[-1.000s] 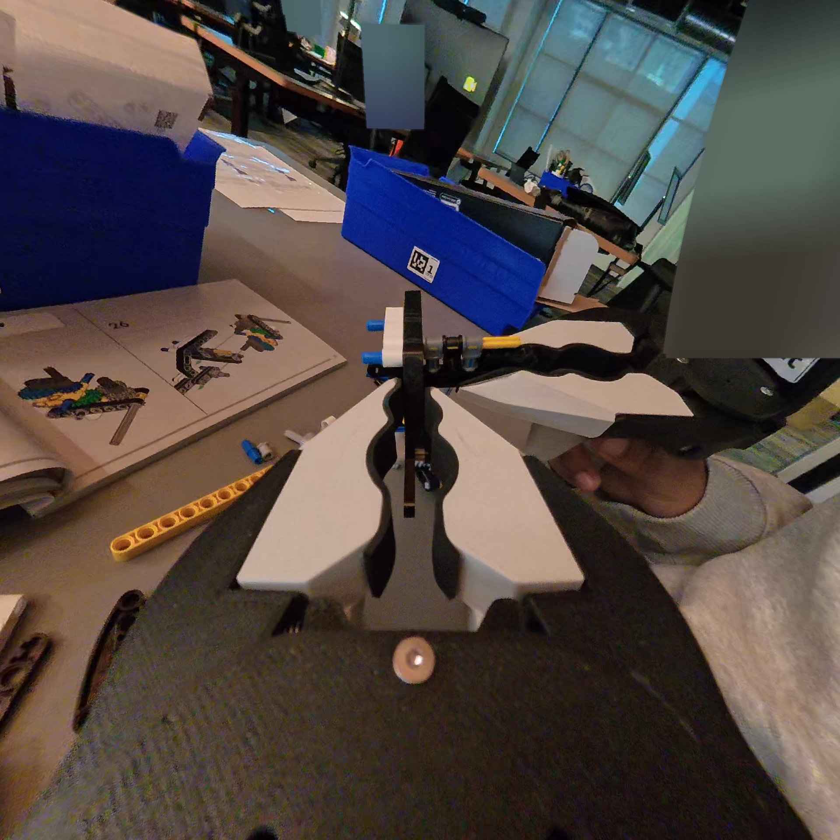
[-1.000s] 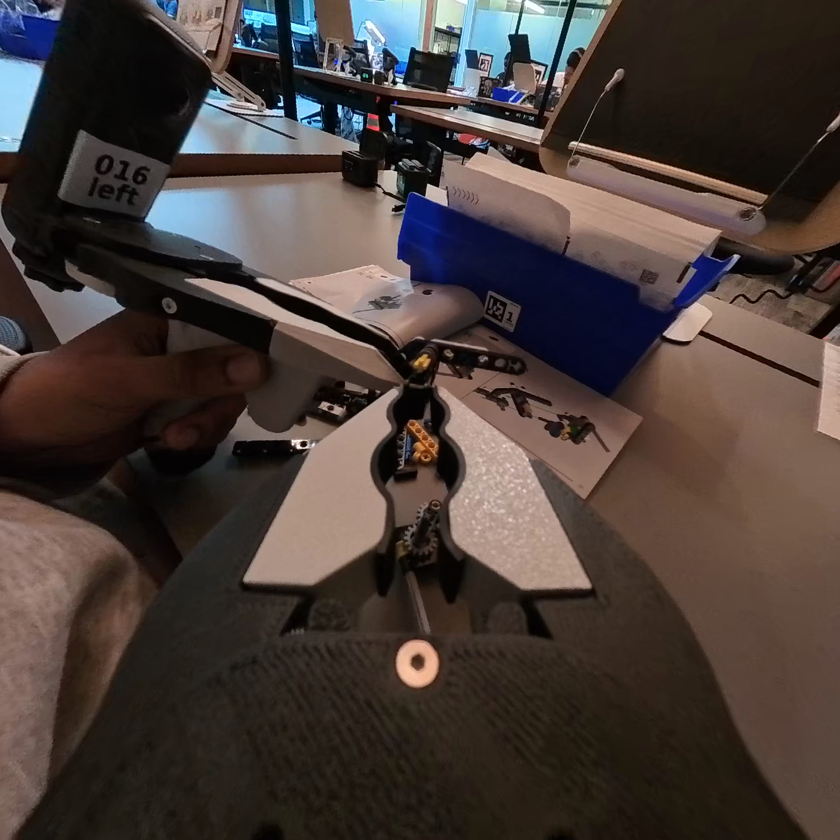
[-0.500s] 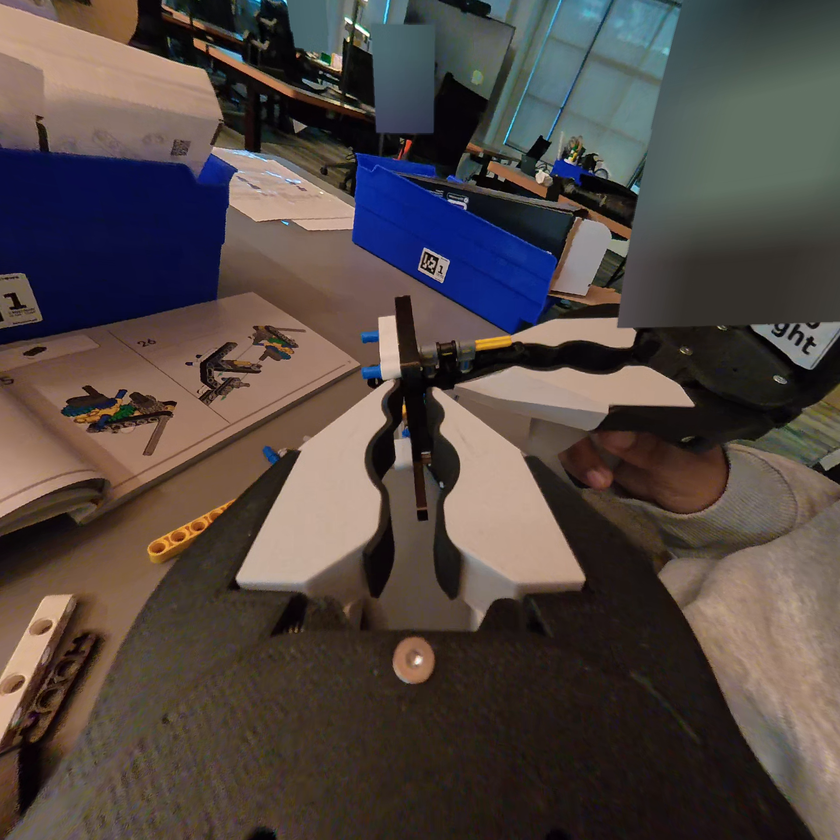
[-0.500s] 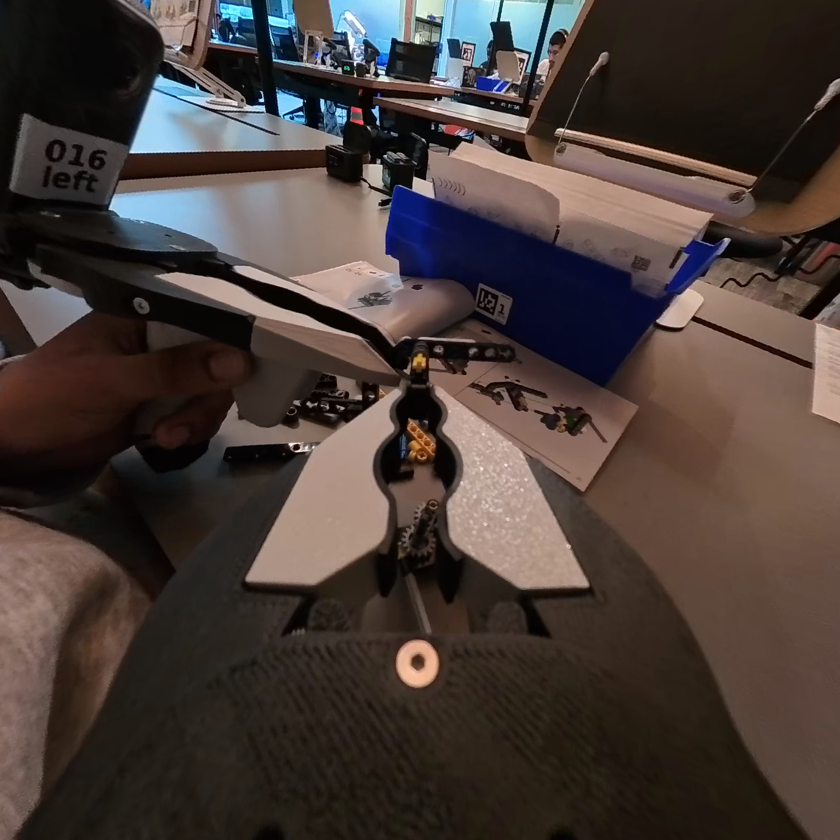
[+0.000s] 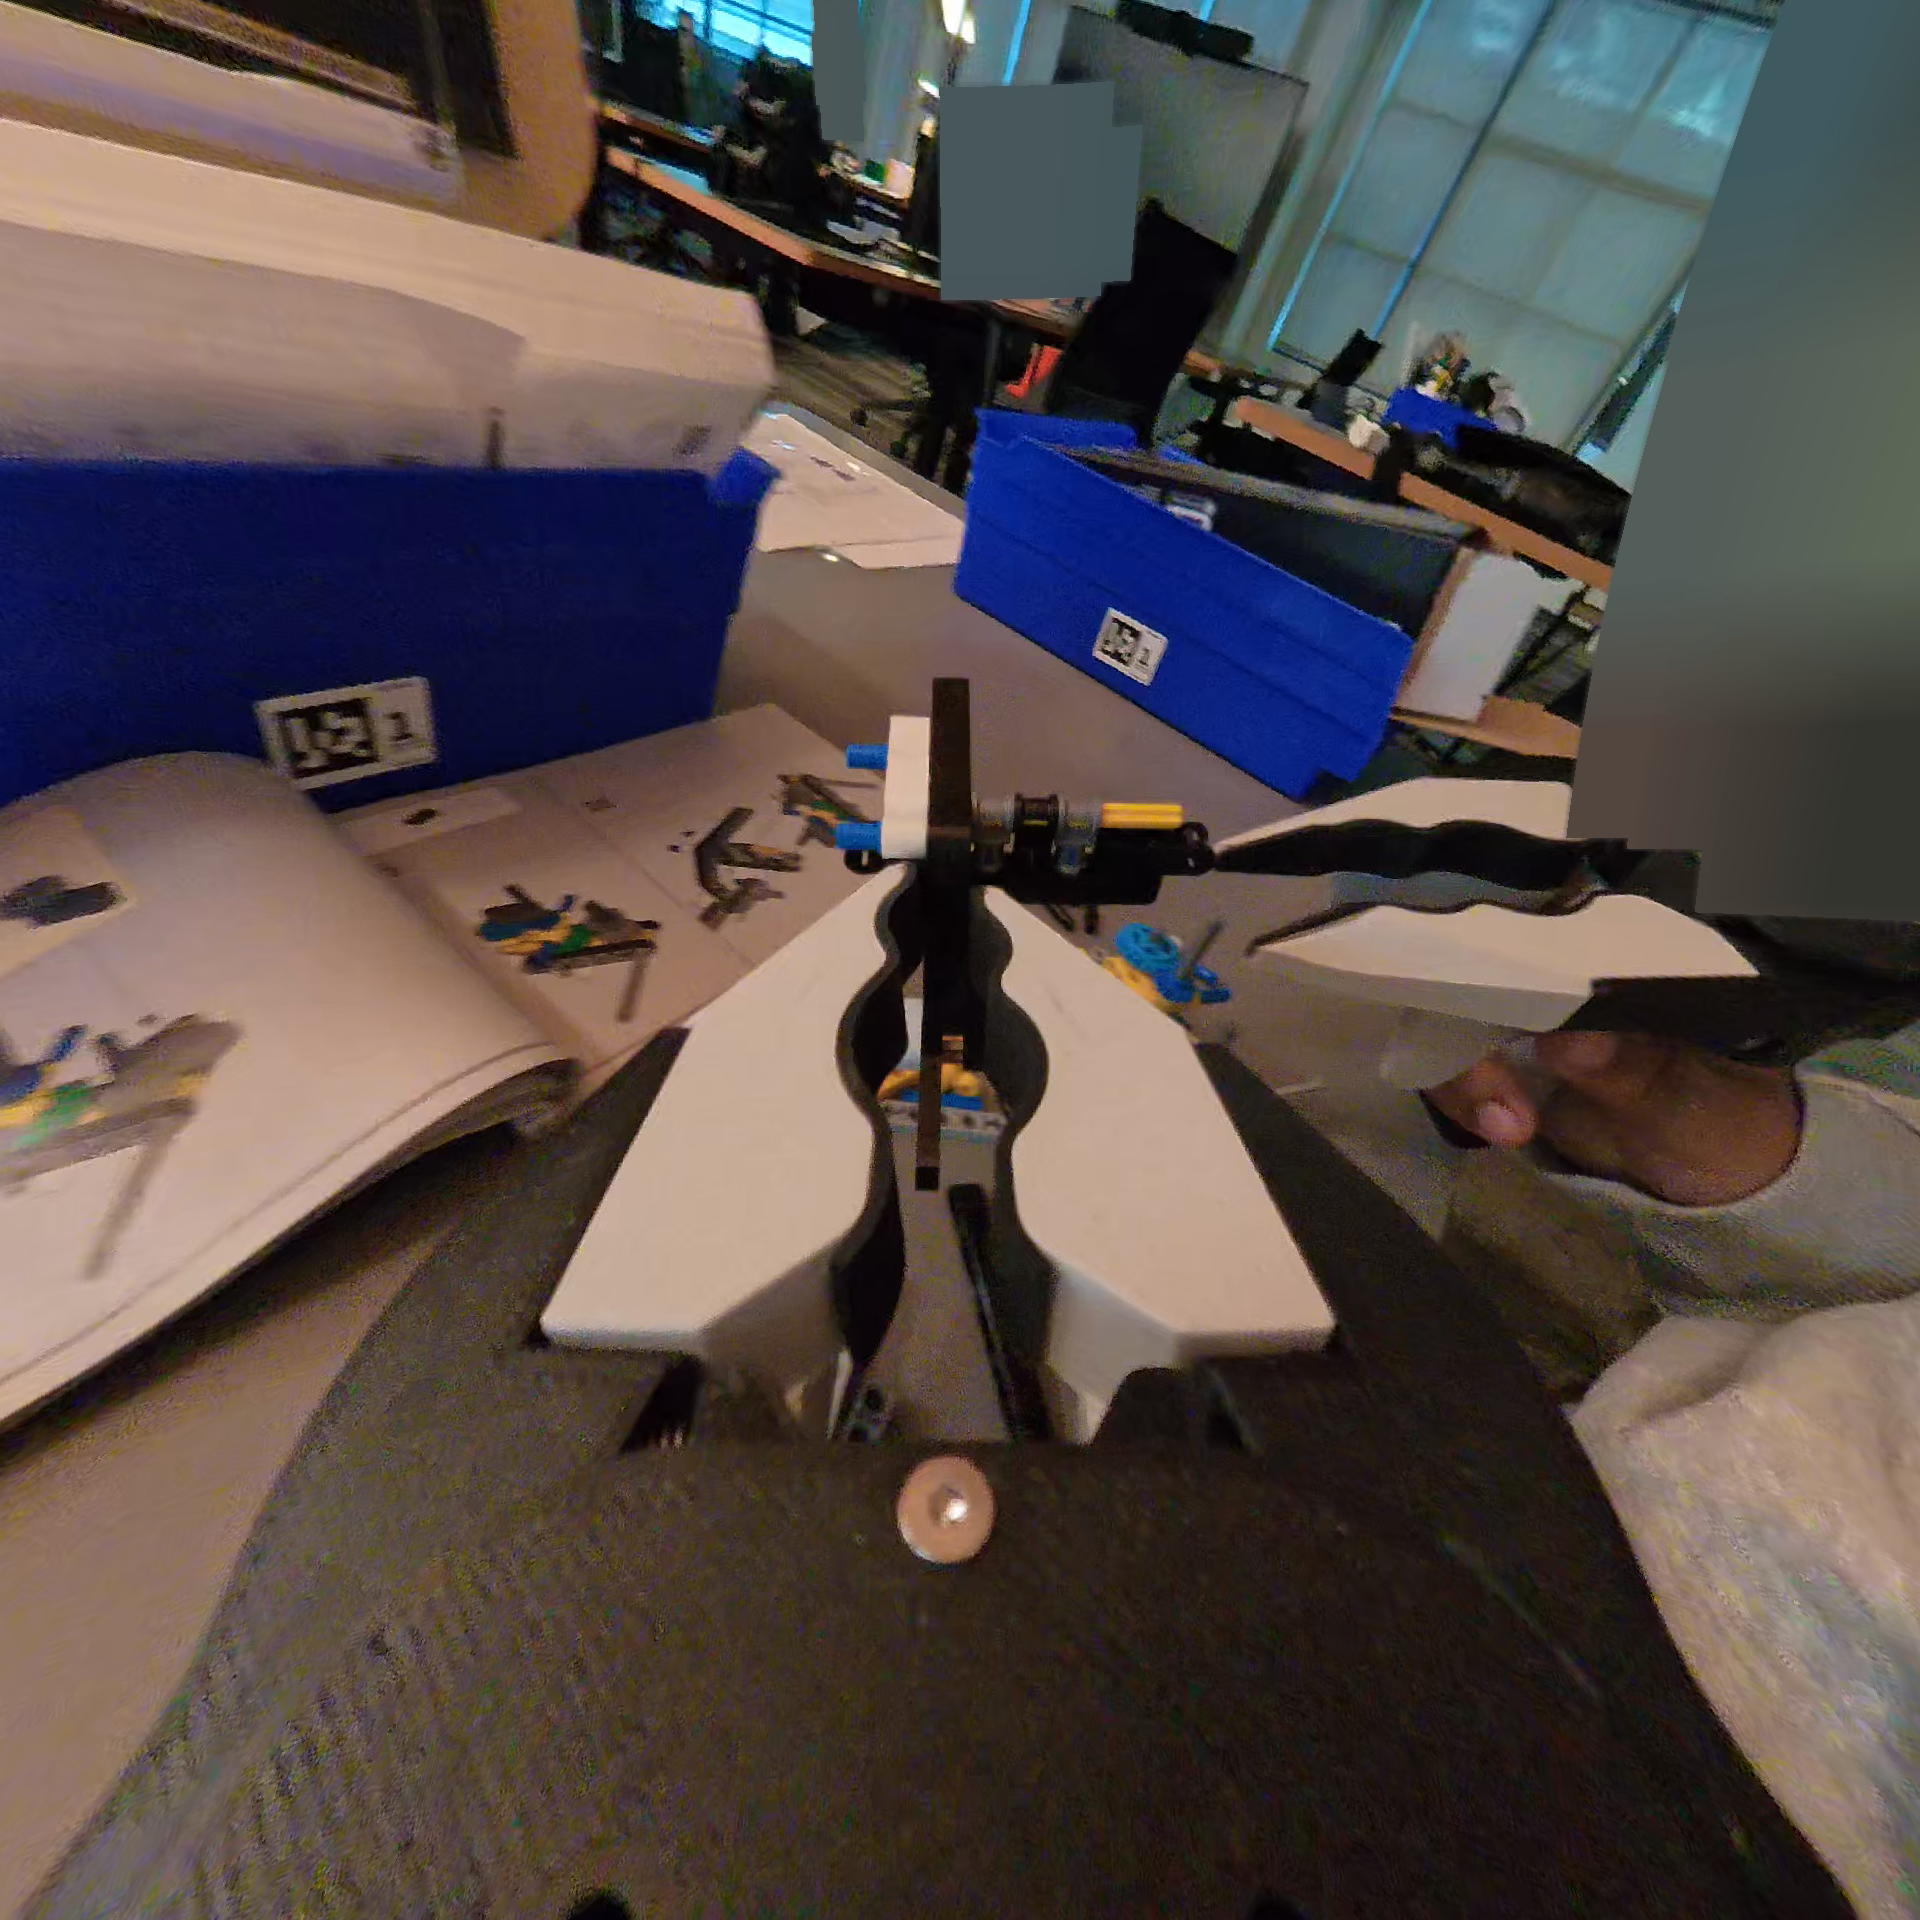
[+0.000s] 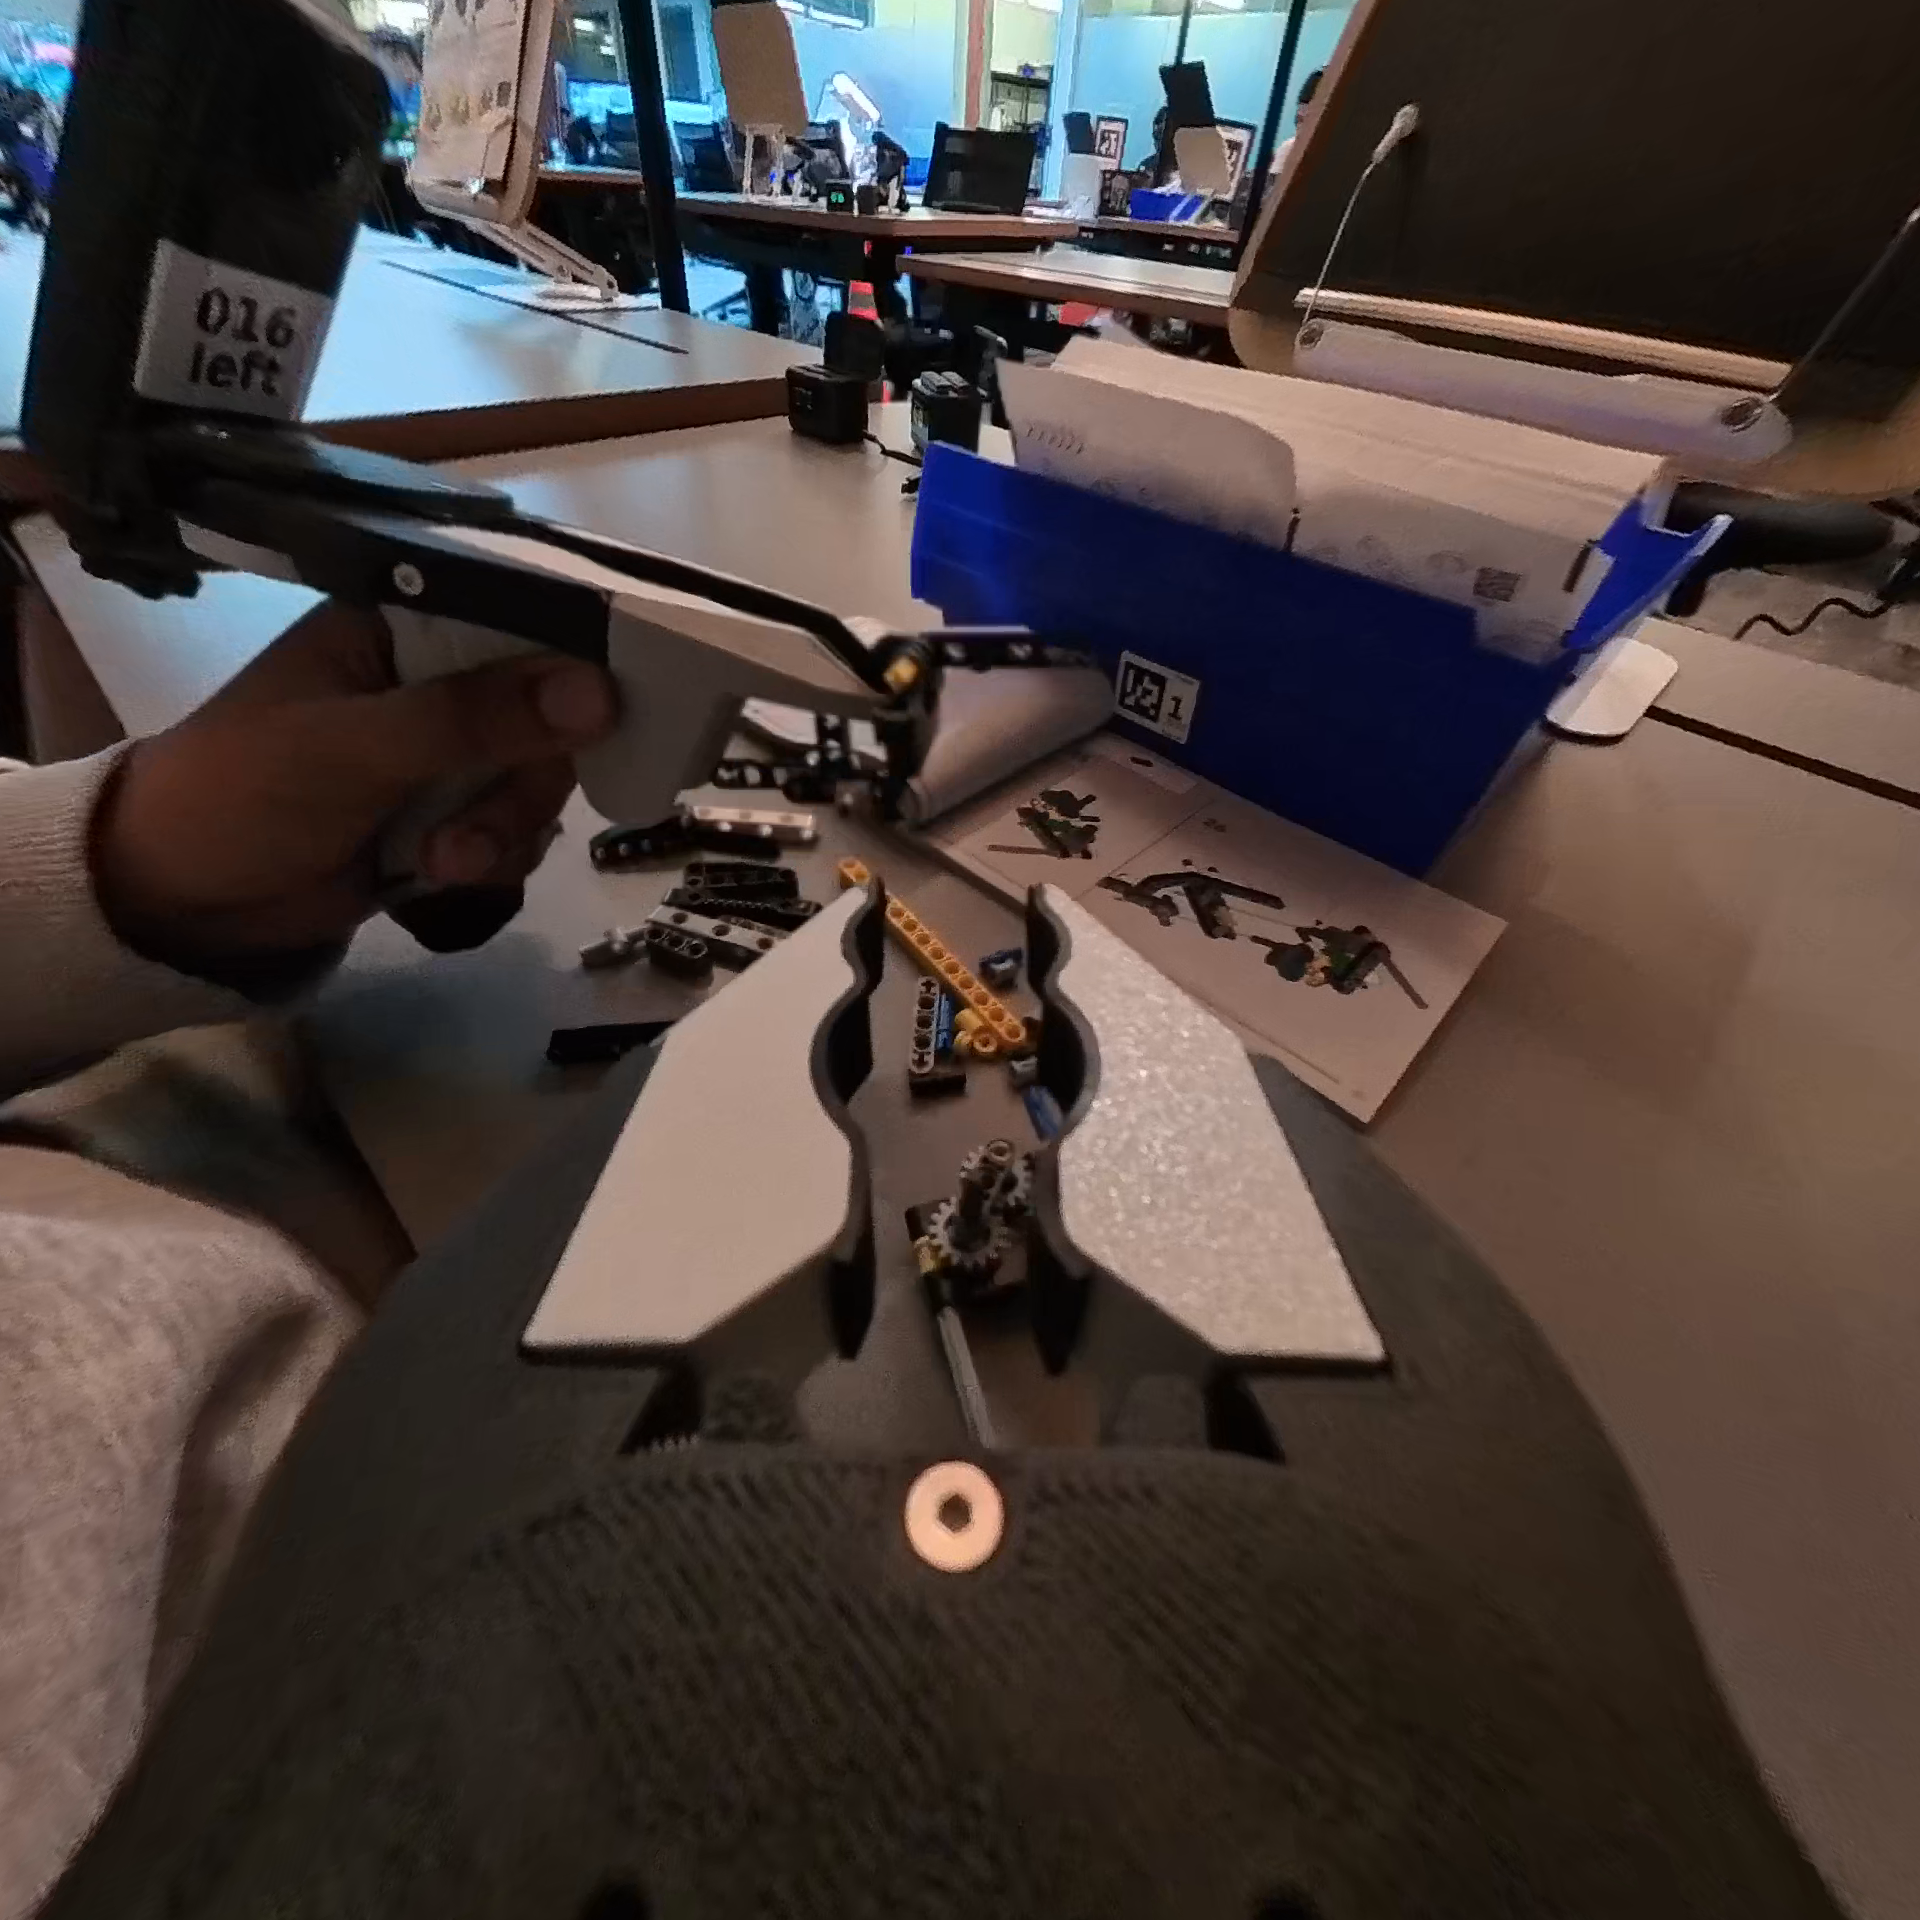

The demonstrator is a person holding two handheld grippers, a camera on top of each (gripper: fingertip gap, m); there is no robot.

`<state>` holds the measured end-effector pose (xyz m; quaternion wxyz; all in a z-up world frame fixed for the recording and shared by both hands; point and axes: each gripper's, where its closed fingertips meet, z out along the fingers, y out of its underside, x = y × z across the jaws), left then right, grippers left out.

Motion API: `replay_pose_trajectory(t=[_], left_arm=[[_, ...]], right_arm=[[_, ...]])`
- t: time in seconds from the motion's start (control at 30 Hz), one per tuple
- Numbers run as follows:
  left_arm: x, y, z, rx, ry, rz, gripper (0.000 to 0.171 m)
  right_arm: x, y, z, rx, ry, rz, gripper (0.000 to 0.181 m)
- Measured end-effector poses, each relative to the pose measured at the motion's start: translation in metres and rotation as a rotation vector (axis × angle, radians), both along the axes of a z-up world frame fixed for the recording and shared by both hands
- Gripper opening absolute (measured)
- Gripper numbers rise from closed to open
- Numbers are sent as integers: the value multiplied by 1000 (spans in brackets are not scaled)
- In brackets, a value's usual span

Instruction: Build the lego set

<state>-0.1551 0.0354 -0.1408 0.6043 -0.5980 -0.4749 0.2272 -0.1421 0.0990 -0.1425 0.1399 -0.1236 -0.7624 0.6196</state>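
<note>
My left gripper (image 5: 945, 894) is shut on a small lego assembly (image 5: 951, 821): an upright black beam with a white piece, blue pins and a yellow axle sticking out to the right. It holds the assembly above the table. In the right wrist view the left gripper (image 6: 894, 665) and the assembly's black beam (image 6: 977, 649) show at upper left. My right gripper (image 6: 951, 914) is open and empty, drawn back from the assembly. In the left wrist view the right gripper (image 5: 1236, 904) sits just right of the axle end, jaws apart.
Loose parts lie on the table below my right gripper: a yellow beam (image 6: 951, 961), several black beams (image 6: 727, 894) and a gear piece (image 6: 982, 1216). An open instruction booklet (image 5: 260, 1039) lies before a blue bin (image 5: 364, 592). A second blue bin (image 5: 1174, 613) stands farther back. There is about 7 cm between the tips of the two grippers.
My right gripper let go of the assembly's axle end, opened and pulled back. My left gripper kept hold of the assembly and turned somewhat toward the booklet.
</note>
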Motion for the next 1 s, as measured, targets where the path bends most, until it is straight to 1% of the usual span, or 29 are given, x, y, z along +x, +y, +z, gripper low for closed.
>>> replay_pose_trajectory(t=[0.1, 0.17, 0.4, 1.0], left_arm=[[-2, -23, -1, 38, -33, 31, 5], [-2, -27, -4, 40, -56, 25, 5], [-3, -22, -17, 19, -111, -10, 5], [-3, -16, -25, -37, -130, -24, 5]], right_arm=[[-8, 7, 4, -44, -49, -13, 31], [-13, 12, 5, -71, -85, -20, 32], [-12, 18, 8, -120, -197, 25, 26], [-18, 21, 6, -117, -196, 3, 27]])
